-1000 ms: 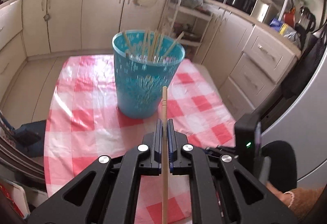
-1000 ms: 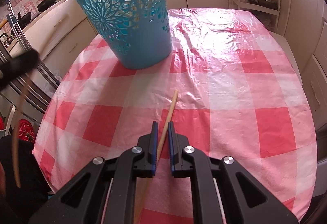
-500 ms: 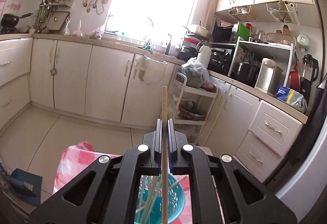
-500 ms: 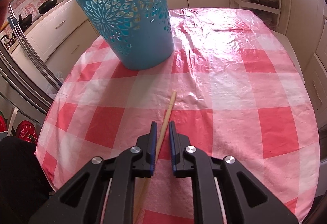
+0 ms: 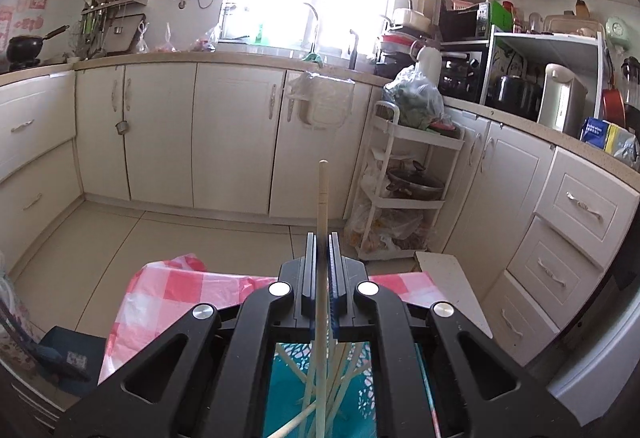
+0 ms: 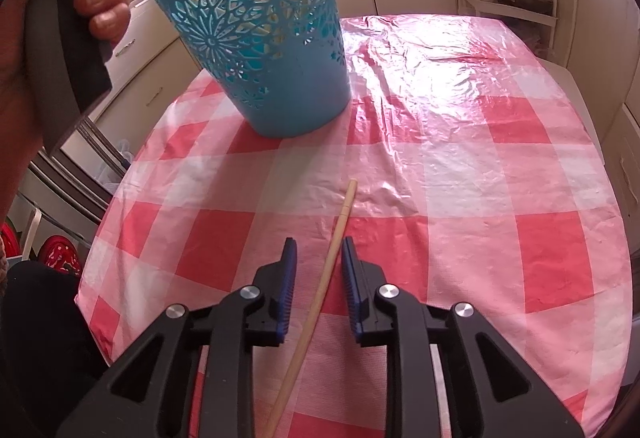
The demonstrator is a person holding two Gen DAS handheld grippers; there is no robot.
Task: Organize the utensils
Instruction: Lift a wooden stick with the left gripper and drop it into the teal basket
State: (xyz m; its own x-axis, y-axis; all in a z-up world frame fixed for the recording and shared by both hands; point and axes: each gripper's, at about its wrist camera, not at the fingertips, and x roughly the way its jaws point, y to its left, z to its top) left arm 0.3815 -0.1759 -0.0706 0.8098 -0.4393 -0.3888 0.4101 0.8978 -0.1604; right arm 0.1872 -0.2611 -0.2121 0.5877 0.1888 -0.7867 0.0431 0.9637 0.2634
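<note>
My left gripper (image 5: 322,238) is shut on a wooden chopstick (image 5: 322,198) and holds it upright over the blue perforated basket (image 5: 362,398), where several chopsticks stand. In the right wrist view the same basket (image 6: 276,78) stands on the red-and-white checked tablecloth (image 6: 500,198). My right gripper (image 6: 319,246) is open, its jaws on either side of a second chopstick (image 6: 334,250) that lies on the cloth. A hand on the left gripper's handle (image 6: 60,18) shows at the upper left.
Cream kitchen cabinets (image 5: 240,126) and a white trolley rack (image 5: 404,190) stand beyond the table's far edge. A fridge door (image 6: 72,166) is at the table's left side.
My left gripper swung up from in front of the basket to above it, chopstick still held. My right gripper's jaws opened wider around the chopstick on the cloth.
</note>
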